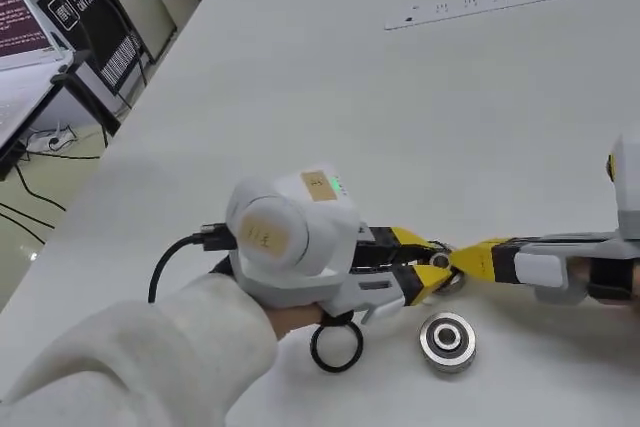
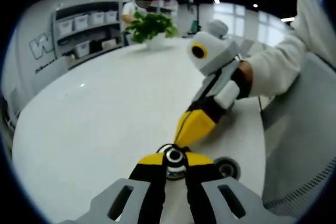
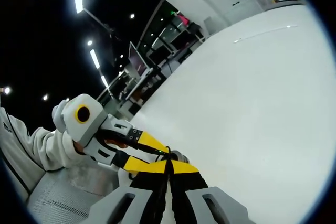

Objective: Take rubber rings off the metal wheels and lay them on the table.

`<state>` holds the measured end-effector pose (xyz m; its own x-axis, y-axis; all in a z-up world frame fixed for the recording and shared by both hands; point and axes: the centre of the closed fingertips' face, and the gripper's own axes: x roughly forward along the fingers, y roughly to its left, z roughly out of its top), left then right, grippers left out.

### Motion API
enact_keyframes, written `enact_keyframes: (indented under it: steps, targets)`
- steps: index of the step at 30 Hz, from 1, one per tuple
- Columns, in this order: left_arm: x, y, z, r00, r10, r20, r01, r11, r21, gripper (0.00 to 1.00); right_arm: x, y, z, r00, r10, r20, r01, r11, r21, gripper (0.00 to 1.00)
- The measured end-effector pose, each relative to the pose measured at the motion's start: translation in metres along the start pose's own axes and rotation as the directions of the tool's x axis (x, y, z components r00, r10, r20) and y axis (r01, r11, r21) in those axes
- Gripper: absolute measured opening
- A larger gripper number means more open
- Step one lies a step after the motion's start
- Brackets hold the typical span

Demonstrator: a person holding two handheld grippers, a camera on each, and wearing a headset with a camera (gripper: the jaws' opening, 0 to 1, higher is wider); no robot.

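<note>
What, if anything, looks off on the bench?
Nothing stands out. One rubber ring lies flat on the table beside a wheel. The left tool is shut on a second wheel, and the closed tips of the right tool meet it.

Table (image 1: 400,97): plain white.
Loose rubber ring (image 1: 336,347): black.
Free metal wheel (image 1: 447,339): silver, dark hub.
Clamped metal wheel (image 2: 175,157): silver with a black band.
Left gripper (image 1: 440,263): white housing with tan labels, black-and-yellow jaws.
Right gripper (image 1: 458,259): grey-white body, yellow jaw tips.
Sleeve (image 1: 130,357): cream.
Plant (image 2: 149,24): green.
</note>
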<state>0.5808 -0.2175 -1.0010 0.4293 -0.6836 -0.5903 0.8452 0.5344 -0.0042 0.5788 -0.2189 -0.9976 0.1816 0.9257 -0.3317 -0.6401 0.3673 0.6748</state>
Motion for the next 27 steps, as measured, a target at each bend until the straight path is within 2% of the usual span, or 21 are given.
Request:
enact_keyframes:
  steps: [3,6,11,17,18,19,21,27]
  targets:
    - [-0.004,-0.001,0.003,0.9998,-0.011,-0.014,0.012,1.0,0.026,0.14,-0.002,-0.003,0.001,1.0,-0.009,0.003,0.009,1.0,0.017,0.0]
    - [-0.011,-0.002,0.013,0.9996,-0.026,0.008,0.025,1.0,0.016,0.14,-0.005,-0.004,0.002,0.9999,-0.011,0.008,0.011,1.0,0.024,0.0]
    - [-0.028,-0.002,0.028,0.9989,-0.03,0.037,0.029,0.999,0.029,0.21,-0.011,-0.004,0.006,0.9995,-0.021,0.022,0.021,0.999,0.029,0.0]
    - [-0.053,0.0,0.045,0.9972,-0.008,0.074,0.004,0.998,0.059,0.32,-0.02,-0.002,0.011,0.9992,-0.027,0.031,0.026,0.999,0.025,0.0]
    - [-0.056,0.0,0.046,0.9973,-0.009,0.073,0.004,0.998,0.059,0.34,-0.021,-0.001,0.012,0.9991,-0.027,0.032,0.027,0.999,0.025,0.0]
    - [-0.06,0.0,0.044,0.9984,-0.009,0.056,0.005,0.998,0.066,0.37,-0.022,0.0,0.012,0.9991,-0.028,0.032,0.027,0.999,0.023,0.0]
    - [-0.068,0.001,0.043,0.9994,0.004,0.033,-0.007,0.993,0.115,0.44,-0.024,0.001,0.012,0.999,-0.032,0.03,0.032,0.999,0.019,0.0]
    - [-0.091,-0.001,0.045,0.9992,0.019,0.034,-0.023,0.992,0.121,0.53,-0.029,0.009,0.015,0.9989,-0.035,0.033,0.035,0.999,-0.001,0.0]
